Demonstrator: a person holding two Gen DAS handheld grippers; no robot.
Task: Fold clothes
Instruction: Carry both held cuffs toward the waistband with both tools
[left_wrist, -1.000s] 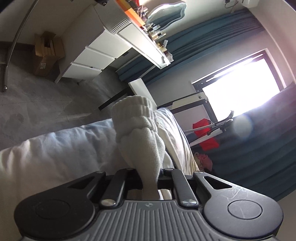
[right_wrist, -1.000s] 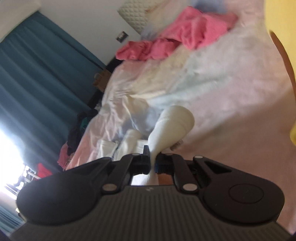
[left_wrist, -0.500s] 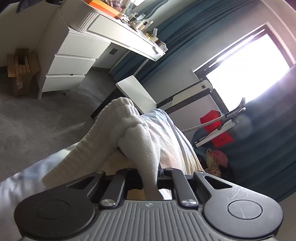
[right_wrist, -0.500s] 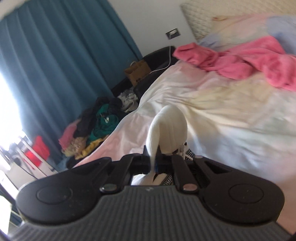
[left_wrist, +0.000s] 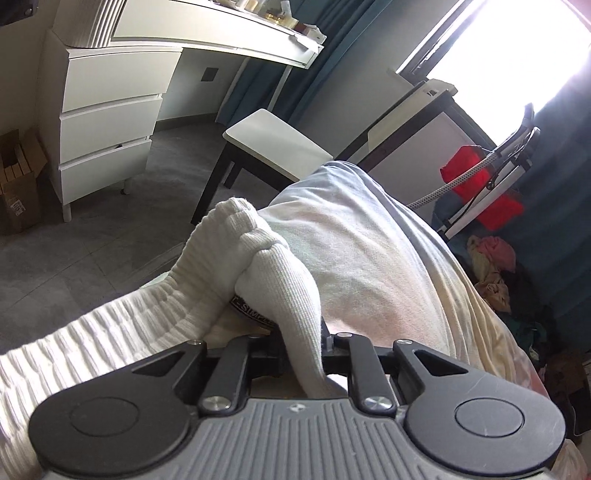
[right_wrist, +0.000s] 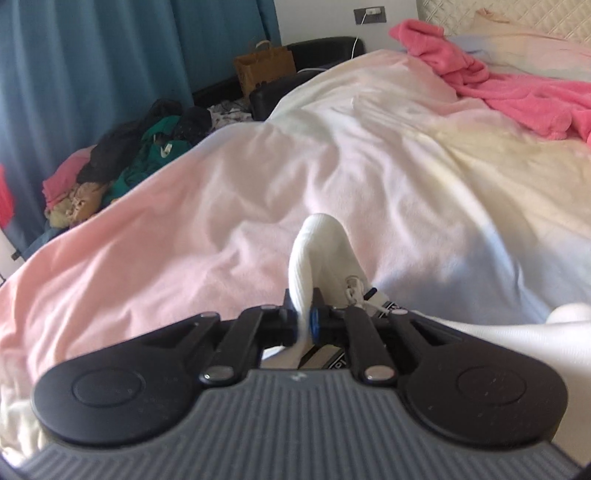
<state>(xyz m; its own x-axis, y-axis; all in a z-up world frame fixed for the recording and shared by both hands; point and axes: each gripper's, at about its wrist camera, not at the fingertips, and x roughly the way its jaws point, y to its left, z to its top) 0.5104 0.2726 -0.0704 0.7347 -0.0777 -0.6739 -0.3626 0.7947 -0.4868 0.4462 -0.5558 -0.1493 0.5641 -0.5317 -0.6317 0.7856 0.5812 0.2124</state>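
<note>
A white ribbed knit garment (left_wrist: 207, 280) with a black printed waistband (left_wrist: 251, 312) is held between both grippers just above the bed (left_wrist: 369, 251). My left gripper (left_wrist: 301, 343) is shut on a bunched fold of it, and the rest trails off to the lower left. My right gripper (right_wrist: 303, 321) is shut on another fold of the white garment (right_wrist: 321, 251); a drawstring (right_wrist: 354, 291) and the printed waistband (right_wrist: 332, 360) show beside and under its jaws. More white fabric (right_wrist: 517, 332) lies at the right.
The bed sheet (right_wrist: 221, 221) is pale pink and cream. A pink towel (right_wrist: 509, 92) lies near the headboard. A clothes pile (right_wrist: 122, 170) and paper bag (right_wrist: 264, 68) sit on the floor by blue curtains. A white stool (left_wrist: 273, 147), drawers (left_wrist: 107, 122) and red items (left_wrist: 480, 188) stand beyond the bed.
Both grippers have swung round and come down toward the bed, still holding the white garment. The garment has spread out toward the left of the left wrist view.
</note>
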